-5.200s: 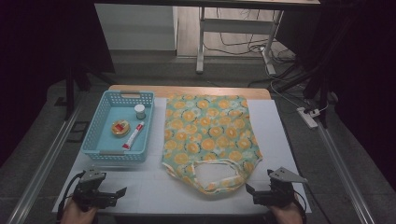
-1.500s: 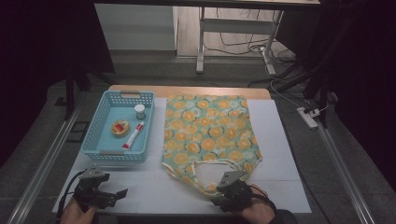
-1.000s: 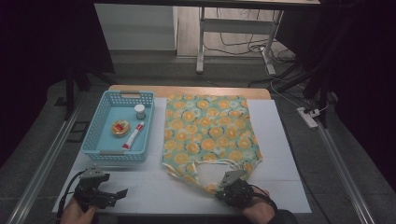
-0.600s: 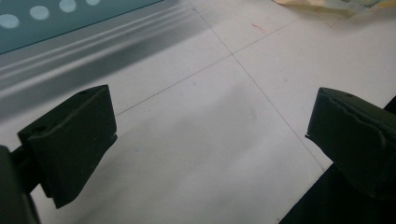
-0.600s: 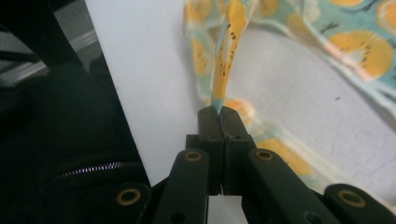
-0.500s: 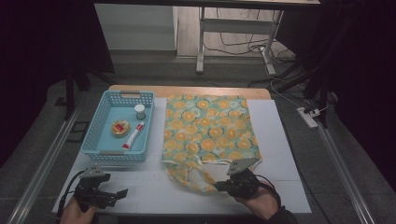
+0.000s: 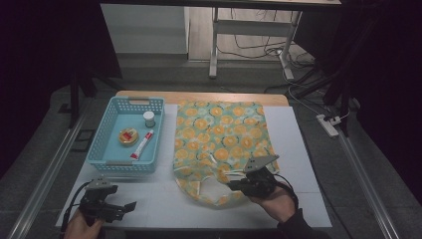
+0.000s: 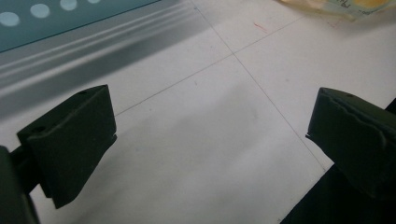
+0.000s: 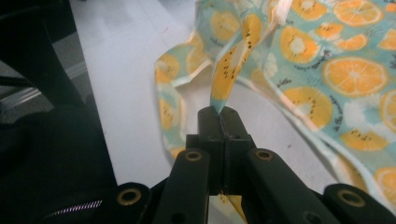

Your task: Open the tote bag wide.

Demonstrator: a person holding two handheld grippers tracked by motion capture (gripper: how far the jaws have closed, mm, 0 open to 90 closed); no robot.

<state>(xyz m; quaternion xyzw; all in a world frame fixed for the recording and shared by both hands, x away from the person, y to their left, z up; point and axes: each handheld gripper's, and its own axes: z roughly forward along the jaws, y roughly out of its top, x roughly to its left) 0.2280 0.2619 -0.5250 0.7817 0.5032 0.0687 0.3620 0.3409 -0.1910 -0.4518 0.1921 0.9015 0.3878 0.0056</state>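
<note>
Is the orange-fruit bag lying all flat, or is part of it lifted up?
Partly lifted. Most of the bag lies flat on the table, but the right tool pinches its near edge and holds it up.

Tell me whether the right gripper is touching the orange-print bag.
Touching. In the right gripper view, the right gripper has its jaws closed together on a strip of the orange-print bag, which rises straight out from between the tips.

Left gripper (image 7: 130,205) at lower left of the high view, jaws spread wide, held low by the left hand (image 7: 82,226), right gripper (image 7: 232,186) at lower centre-right, jaws pressed together, pointing left, right hand (image 7: 276,203) behind it
</note>
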